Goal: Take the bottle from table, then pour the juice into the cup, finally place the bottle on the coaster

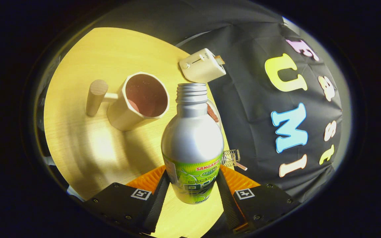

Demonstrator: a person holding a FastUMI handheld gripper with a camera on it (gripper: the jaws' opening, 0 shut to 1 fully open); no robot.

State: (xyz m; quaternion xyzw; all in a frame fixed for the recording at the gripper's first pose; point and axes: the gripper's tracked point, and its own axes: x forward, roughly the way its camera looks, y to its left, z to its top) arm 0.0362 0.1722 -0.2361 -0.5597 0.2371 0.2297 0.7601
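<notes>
In the gripper view, we see the gripper (193,188) pinching the uncapped bottle (192,145) between both fingers, lifted above the desk (88,145). The cup (141,100) lies beyond it, a coaster (213,113) peeking behind the bottle's shoulder, a toaster (202,65) farther off.

Brushed-metal bottle (192,138) with glossy printed label; matt wooden cup (137,100); smooth light wood-grain counter (88,145); glossy plastic toaster (202,66); ribbed tongs (192,185) clamping the bottle.
</notes>
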